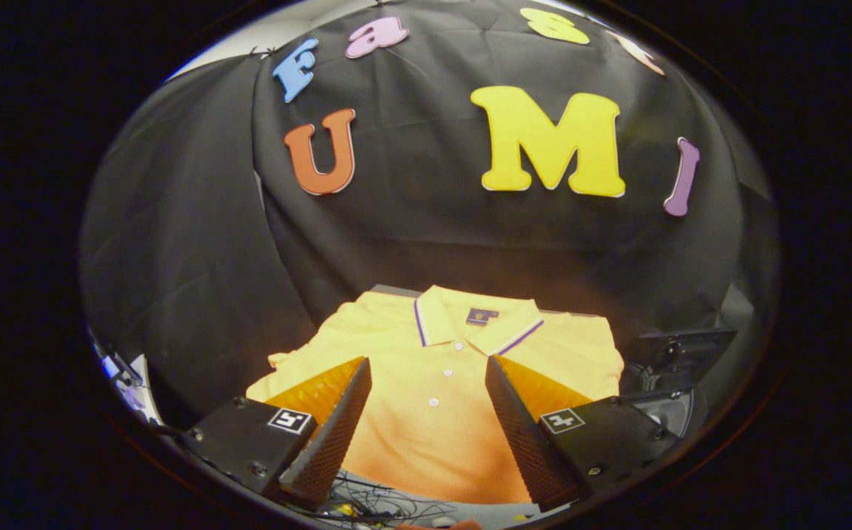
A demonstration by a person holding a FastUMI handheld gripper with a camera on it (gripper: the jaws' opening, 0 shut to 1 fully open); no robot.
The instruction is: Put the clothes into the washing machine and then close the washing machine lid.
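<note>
One yellow short-sleeved polo shirt with a purple-striped collar lies spread flat on the table, ahead of and between the two fingers. The fingers stand wide apart, holding nothing, with the shirt's button placket showing in the gap. Just beyond the right finger sits a dark round-bodied machine with a raised lid, close beside the shirt's sleeve.
</note>
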